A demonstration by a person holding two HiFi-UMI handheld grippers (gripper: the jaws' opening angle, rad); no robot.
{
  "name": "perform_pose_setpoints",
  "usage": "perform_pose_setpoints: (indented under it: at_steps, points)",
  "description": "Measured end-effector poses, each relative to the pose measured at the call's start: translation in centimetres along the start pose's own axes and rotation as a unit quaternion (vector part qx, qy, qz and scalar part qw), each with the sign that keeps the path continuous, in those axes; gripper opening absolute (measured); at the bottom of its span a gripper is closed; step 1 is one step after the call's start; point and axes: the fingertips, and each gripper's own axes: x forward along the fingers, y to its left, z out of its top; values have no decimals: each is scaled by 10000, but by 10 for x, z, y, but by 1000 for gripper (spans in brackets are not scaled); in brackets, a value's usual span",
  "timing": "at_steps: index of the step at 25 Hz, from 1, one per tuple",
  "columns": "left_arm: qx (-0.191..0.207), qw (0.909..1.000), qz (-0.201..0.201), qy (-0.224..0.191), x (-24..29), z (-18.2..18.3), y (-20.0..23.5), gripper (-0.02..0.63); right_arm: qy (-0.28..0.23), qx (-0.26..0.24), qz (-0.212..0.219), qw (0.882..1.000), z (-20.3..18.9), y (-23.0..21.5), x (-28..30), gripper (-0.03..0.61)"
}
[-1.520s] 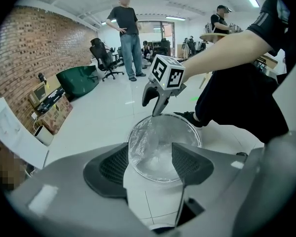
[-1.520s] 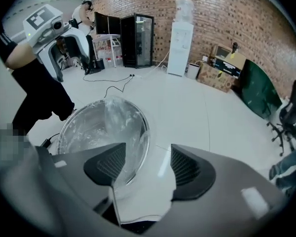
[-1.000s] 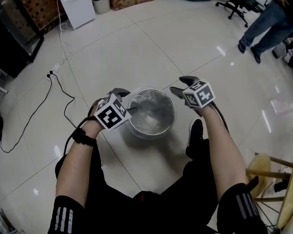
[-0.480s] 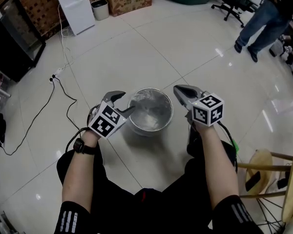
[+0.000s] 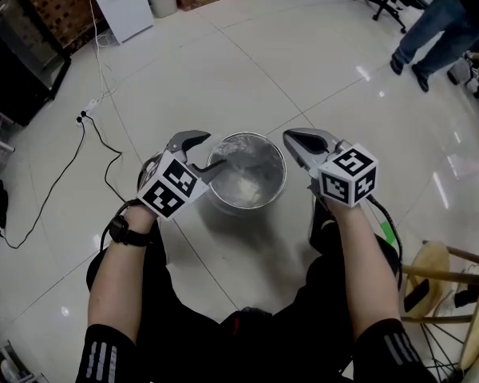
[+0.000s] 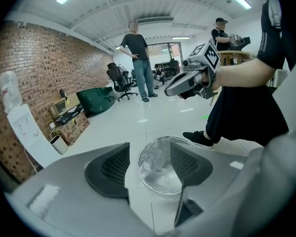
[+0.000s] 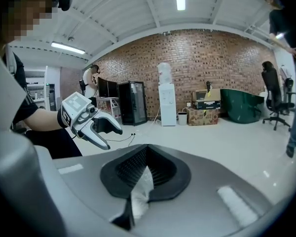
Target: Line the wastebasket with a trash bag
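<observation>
The right gripper [image 7: 143,176] had its jaws clenched on a wisp of clear plastic trash bag [image 7: 140,190]. The left gripper [image 5: 212,152] hung with jaws released and empty beside the round grey wastebasket [image 5: 238,207].

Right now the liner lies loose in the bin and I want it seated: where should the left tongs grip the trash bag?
Pinch the trash bag by its film edge at the wastebasket rim nearest the left tongs, coming down from above on that side. It is slack, clear sheet, so likely only an edge pinches; the right tongs grip a piece.
</observation>
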Motion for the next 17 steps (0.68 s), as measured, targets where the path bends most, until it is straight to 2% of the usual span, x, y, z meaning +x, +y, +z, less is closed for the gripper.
perform_pose_setpoints:
  at_steps: [7, 17]
  points:
    - [-34, 9999, 0, -112, 9, 10, 3, 255, 36, -138, 27, 9999, 4, -1, 1, 6]
    - [98, 9999, -45, 64, 11, 4, -9, 255, 72, -196, 116, 9997, 4, 7, -2, 6]
